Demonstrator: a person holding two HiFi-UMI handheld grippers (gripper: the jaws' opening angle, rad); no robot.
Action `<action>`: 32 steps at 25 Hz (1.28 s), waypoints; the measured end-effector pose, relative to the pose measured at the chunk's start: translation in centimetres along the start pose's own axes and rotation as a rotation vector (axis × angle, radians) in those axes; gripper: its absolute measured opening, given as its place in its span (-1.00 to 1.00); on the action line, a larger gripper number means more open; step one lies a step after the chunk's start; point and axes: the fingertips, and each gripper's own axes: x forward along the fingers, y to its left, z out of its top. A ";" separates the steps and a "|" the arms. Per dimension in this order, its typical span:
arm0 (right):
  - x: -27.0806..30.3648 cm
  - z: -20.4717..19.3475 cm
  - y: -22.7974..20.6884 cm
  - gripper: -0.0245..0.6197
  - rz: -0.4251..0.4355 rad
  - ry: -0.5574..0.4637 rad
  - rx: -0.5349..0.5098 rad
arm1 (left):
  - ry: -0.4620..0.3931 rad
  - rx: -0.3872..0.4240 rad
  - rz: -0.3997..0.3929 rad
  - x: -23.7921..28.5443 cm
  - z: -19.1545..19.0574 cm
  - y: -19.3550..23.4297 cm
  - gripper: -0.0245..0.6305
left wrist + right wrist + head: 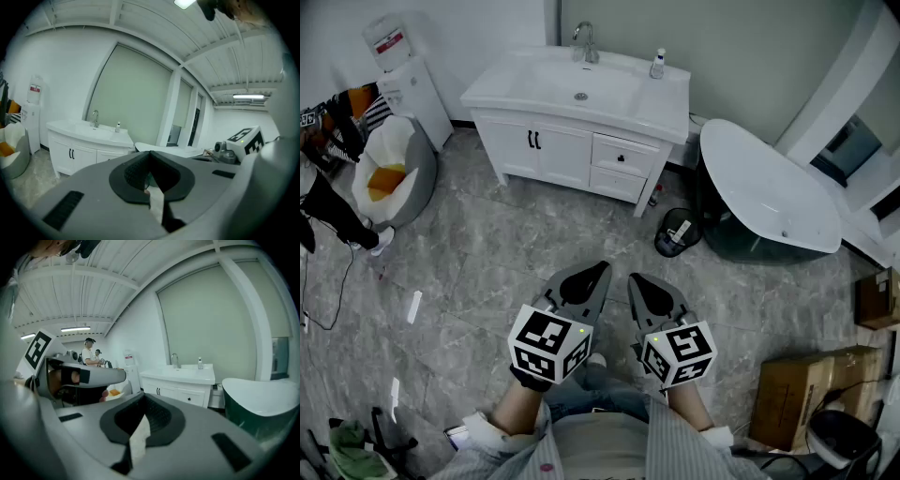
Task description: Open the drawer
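The small white drawer with a black knob (623,157), upper of two, sits closed in the right half of the white bathroom vanity cabinet (534,150), upper centre of the head view. Grey stone-patterned floor (487,253) lies between it and the person, so the task looks barely begun: the next move is to walk up and spread one pair of jaws round the knob. At lower centre, the left gripper (596,271) and right gripper (639,281) are side by side, tilted slightly down towards the cabinet, jaws pressed together and empty.
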 end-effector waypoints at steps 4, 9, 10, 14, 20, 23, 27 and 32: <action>-0.3 0.1 -0.1 -0.90 0.015 -0.007 -0.004 | -0.010 0.000 0.011 0.2 0.1 -0.4 -0.87; -1.1 0.0 -0.9 -0.90 0.019 -0.020 0.010 | -0.026 -0.001 0.030 0.4 0.1 -1.1 -0.87; -1.3 0.0 -1.1 -0.90 0.020 -0.021 0.012 | -0.028 -0.001 0.034 0.5 0.1 -1.1 -0.87; -1.9 -0.2 -1.9 -0.90 0.016 -0.026 0.017 | -0.034 0.002 0.038 0.8 0.1 -1.7 -0.87; -2.0 -0.8 -2.6 -0.90 0.017 -0.019 0.022 | -0.033 0.004 0.037 1.6 -0.2 -1.9 -0.87; -1.0 -0.7 -3.4 -0.90 0.019 -0.012 0.032 | -0.034 -0.005 0.045 2.6 0.1 -0.8 -0.87; 1.8 -0.6 -4.5 -0.90 0.012 -0.002 0.048 | -0.028 -0.008 0.050 4.5 0.5 2.1 -0.87; 6.9 0.7 -6.2 -0.90 -0.007 0.012 0.064 | -0.019 -0.006 0.033 7.7 2.4 6.8 -0.87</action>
